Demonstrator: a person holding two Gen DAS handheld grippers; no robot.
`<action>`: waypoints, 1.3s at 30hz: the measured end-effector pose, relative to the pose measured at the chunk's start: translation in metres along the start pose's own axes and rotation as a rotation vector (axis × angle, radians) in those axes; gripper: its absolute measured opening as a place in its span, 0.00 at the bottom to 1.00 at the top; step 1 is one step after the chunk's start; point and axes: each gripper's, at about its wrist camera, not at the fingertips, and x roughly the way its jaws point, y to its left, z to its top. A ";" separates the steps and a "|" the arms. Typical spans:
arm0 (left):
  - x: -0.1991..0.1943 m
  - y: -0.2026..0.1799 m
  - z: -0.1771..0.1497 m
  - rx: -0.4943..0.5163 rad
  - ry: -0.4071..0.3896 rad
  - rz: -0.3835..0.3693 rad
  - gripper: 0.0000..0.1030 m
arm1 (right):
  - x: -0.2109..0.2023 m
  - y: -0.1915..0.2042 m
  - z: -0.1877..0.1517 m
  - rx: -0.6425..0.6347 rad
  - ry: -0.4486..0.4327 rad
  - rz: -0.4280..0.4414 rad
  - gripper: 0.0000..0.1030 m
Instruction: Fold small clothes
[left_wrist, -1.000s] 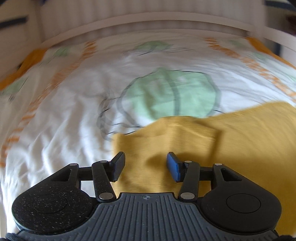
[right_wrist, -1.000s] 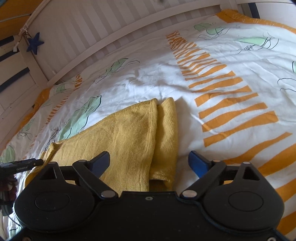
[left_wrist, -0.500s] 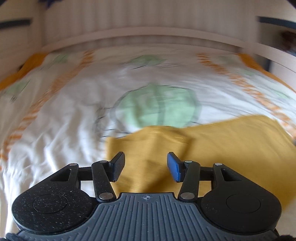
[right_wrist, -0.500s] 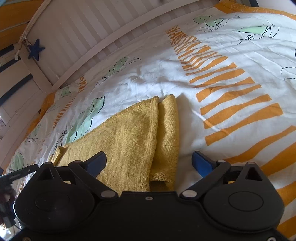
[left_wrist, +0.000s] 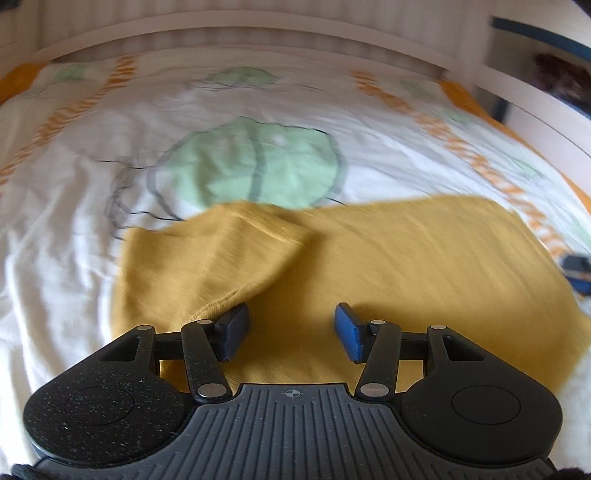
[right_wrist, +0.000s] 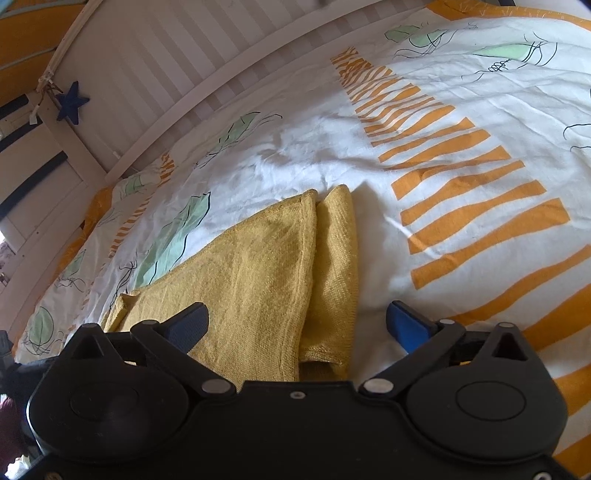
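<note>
A mustard-yellow knit garment (left_wrist: 388, 258) lies flat on the bed. In the left wrist view one sleeve (left_wrist: 221, 258) is folded in over its left part. My left gripper (left_wrist: 291, 326) is open and empty, low over the garment's near edge. In the right wrist view the same garment (right_wrist: 258, 273) shows with a second sleeve (right_wrist: 336, 273) folded along its right edge. My right gripper (right_wrist: 295, 325) is open wide and empty, straddling that sleeve's cuff end. The tip of my right gripper shows in the left wrist view (left_wrist: 576, 269) at the far right.
The bed has a white duvet (right_wrist: 461, 110) printed with orange stripes and green leaf shapes. A white slatted bed rail (right_wrist: 184, 74) runs along the far side, with a blue star (right_wrist: 72, 101) hanging on it. A white rail (left_wrist: 258, 33) also bounds the far edge in the left wrist view.
The left wrist view has shifted, with motion blur: the garment now fills more of it and the folded sleeve has come into sight. My right gripper has opened a little wider and barely moved.
</note>
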 end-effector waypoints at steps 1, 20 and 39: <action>0.001 0.005 0.002 -0.019 -0.003 0.023 0.49 | 0.000 0.000 0.000 0.000 0.002 0.000 1.00; -0.004 0.008 0.024 -0.170 0.031 0.087 0.50 | 0.007 -0.033 0.011 0.232 0.118 0.284 1.00; 0.051 -0.090 0.044 -0.033 0.130 0.108 0.70 | 0.015 -0.027 0.007 0.205 0.118 0.330 1.00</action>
